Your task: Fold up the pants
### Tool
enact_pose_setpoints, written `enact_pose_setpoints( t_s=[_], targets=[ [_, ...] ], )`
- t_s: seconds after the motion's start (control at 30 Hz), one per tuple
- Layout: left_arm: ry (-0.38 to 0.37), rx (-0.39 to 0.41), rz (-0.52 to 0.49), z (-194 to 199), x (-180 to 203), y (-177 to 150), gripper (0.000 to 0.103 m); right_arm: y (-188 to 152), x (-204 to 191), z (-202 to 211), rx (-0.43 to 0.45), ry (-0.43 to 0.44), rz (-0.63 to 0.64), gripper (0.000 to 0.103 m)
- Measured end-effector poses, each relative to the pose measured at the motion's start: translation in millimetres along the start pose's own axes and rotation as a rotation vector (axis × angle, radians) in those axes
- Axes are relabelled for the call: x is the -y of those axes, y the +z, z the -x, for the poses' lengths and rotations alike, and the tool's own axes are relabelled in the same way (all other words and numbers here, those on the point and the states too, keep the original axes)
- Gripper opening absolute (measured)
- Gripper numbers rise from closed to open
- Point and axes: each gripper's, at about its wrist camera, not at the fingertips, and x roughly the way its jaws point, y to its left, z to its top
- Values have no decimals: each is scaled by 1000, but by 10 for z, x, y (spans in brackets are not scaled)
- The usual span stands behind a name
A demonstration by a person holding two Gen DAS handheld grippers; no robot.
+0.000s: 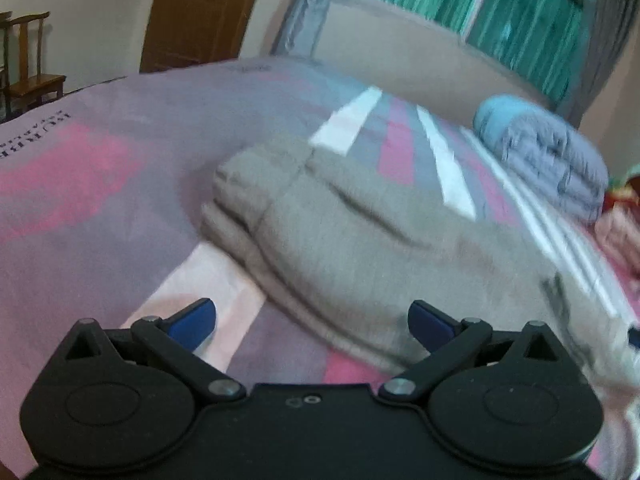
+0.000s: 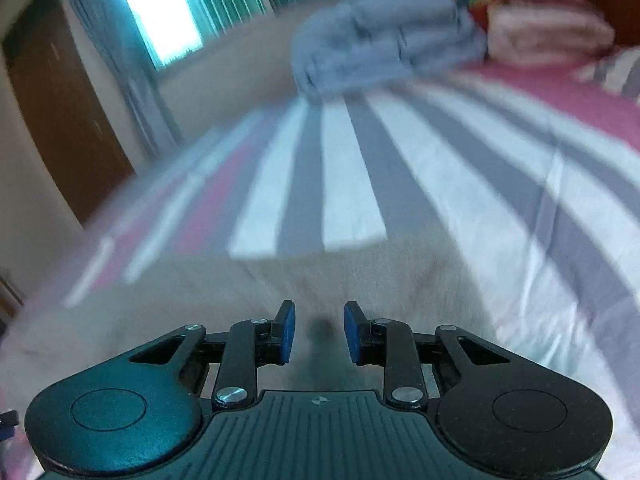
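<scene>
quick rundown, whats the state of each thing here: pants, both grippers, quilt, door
pants: folded into a thick bundle, lying on the striped bedsheet
left gripper: open, nothing between its fingers
right gripper: jaws narrow but apart, beige cloth below and between them, no visible pinch
grey-blue quilt: folded, at the far end of the bed
wooden door: closed

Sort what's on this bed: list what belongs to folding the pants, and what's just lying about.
Belongs to the job:
- grey pants, partly folded on the bed
- left tool, open, empty
- right tool, narrowly open over the fabric, gripping nothing

Just lying about:
- folded blue-grey quilt
- pink bedding beside it
- wooden chair
- striped bedsheet
</scene>
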Motion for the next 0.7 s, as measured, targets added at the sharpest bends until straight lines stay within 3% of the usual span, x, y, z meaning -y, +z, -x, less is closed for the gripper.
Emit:
enact_pose_setpoints(
  t_s=[0.2, 0.33, 0.43, 0.7],
  targets=[
    [-51, -17, 53, -133, -60, 118, 97, -60, 81, 327, 62, 31, 65, 27],
    [-219, -54, 320, -423, -421, 107, 96, -111, 181, 588, 86, -16, 56, 27],
    [-309, -59, 450, -539, -623, 161, 94, -85, 368, 724, 114, -54, -7, 27],
    [-368, -30, 458, -754, -684, 200, 94, -66, 776, 894, 144, -105, -238, 27]
  ],
)
